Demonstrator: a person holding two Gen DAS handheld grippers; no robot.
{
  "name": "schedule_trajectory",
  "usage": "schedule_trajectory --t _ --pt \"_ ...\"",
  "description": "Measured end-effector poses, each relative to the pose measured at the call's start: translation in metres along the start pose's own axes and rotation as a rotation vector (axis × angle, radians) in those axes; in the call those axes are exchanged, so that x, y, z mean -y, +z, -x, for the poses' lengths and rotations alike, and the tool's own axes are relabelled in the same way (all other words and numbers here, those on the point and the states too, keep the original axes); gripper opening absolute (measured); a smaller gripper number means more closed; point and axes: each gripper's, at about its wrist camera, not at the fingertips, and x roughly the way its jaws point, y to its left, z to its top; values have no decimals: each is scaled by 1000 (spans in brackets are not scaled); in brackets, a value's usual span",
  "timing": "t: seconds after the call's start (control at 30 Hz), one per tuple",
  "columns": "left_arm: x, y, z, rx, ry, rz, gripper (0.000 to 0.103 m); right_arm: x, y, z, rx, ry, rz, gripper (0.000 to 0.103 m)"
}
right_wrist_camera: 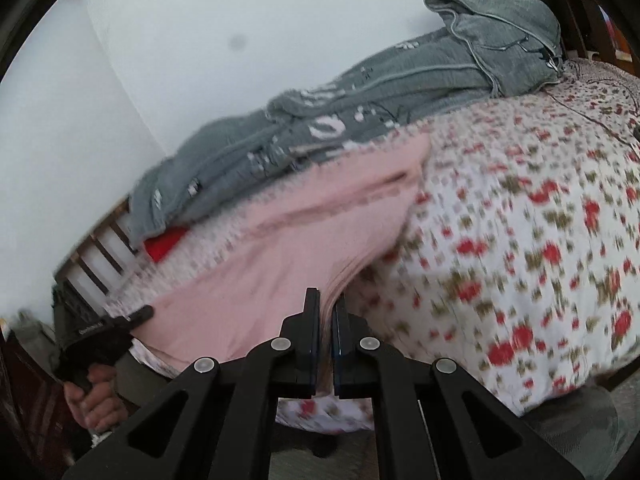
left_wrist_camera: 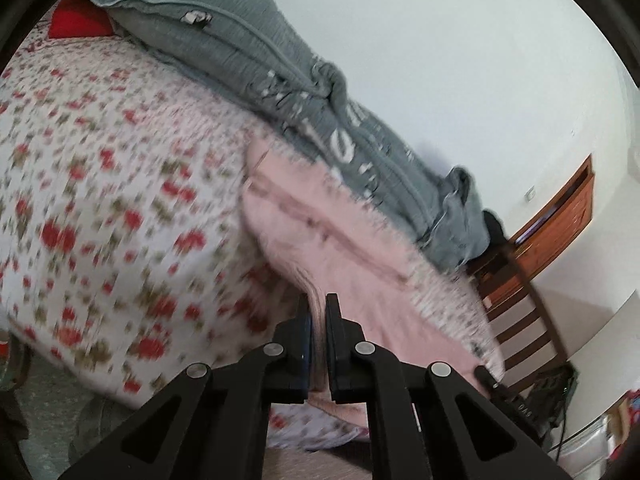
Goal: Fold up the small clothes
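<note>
A small pink garment (left_wrist_camera: 320, 224) lies on the flowered bedspread (left_wrist_camera: 100, 184), its near edge lifted off the bed. My left gripper (left_wrist_camera: 318, 304) is shut on one near corner of it, the cloth pinched between the pads. In the right wrist view the same pink garment (right_wrist_camera: 304, 232) stretches up and away, and my right gripper (right_wrist_camera: 329, 304) is shut on its other near corner. The left gripper (right_wrist_camera: 140, 314) also shows at the lower left there, held by a hand (right_wrist_camera: 94, 400). Both views are blurred.
A grey blanket (left_wrist_camera: 248, 52) with white print runs along the wall behind the garment. A red item (left_wrist_camera: 76, 20) lies by it. A wooden headboard (left_wrist_camera: 516, 300) stands at one end of the bed and a wooden cabinet (left_wrist_camera: 560, 220) is on the wall.
</note>
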Motion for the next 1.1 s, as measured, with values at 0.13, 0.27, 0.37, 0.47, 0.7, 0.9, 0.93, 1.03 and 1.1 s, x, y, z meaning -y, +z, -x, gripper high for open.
schedule_trajectory --t 0.13,0.27,0.37,0.47,0.7,0.9,0.93,1.03,1.1 --pt "22 37 -7 30 3 -15 7 -2 41 -3 33 43 -51 5" --pt "40 75 -25 56 32 -65 7 1 85 -18 51 45 -87 5" --pt "48 99 -43 70 54 -94 7 7 110 -33 63 46 -104 5" --pt "54 124 -69 84 87 -120 7 14 141 -58 71 42 -117 5" --pt "44 174 -156 59 139 -98 7 31 186 -133 58 11 -132 5" --pt "20 198 -231 20 212 -44 7 64 216 -202 -9 -33 -179 6" --pt "16 201 -245 3 226 -41 8 70 220 -221 -41 -71 -171 7" --pt "11 210 -270 -29 291 -64 16 78 225 -257 -110 -177 -119 12" --pt "5 217 -277 -49 318 -78 33 84 227 -268 -131 -203 -93 16"
